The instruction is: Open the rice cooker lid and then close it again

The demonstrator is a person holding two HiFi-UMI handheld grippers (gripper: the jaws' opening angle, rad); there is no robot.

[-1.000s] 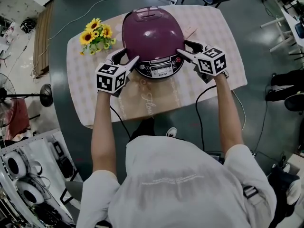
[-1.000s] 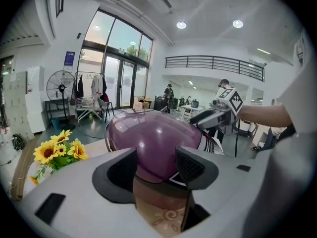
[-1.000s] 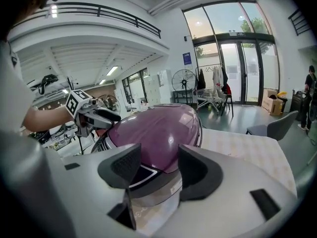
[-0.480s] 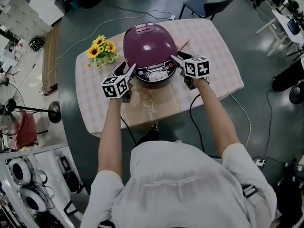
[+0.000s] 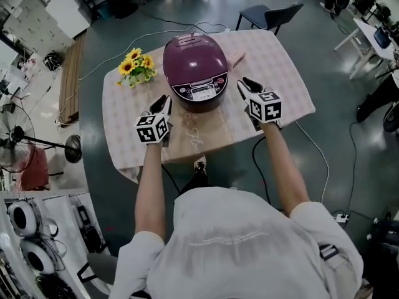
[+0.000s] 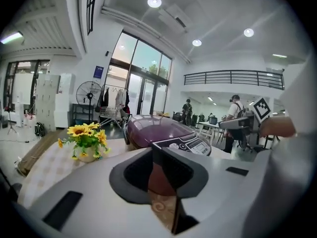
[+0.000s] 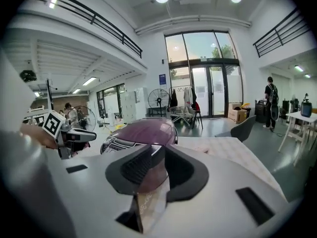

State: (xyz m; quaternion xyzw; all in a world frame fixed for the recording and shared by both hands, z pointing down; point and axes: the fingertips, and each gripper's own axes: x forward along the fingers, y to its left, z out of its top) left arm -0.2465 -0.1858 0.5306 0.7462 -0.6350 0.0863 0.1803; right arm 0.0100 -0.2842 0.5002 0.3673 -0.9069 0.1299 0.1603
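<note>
Pink-checked cloth covers the one table [image 5: 283, 95], which fills the upper middle of the head view. The single rice cooker [image 5: 194, 64] sits on it near the far edge. Its purple lid is down flush and its control panel faces the person, probably so the latch and buttons are within reach.

Two grippers flank the cooker lower in the frame, one on each side, and neither touches it. The left gripper [image 5: 164, 99] hangs just below and left of the panel, and the right gripper [image 5: 244, 83] sits off the cooker's right flank. Each points towards the cooker at a shallow downward slant.

Both pairs of jaws have just been closing and now stand narrow, leaving only a slim gap. Each gripper's own view shows nothing between the pads — just tablecloth and the cooker beyond. Held clear like this, they put no load on the lid.

One bunch of sunflowers [image 5: 136, 66] stands left of the cooker, out of the lid's swing.
</note>
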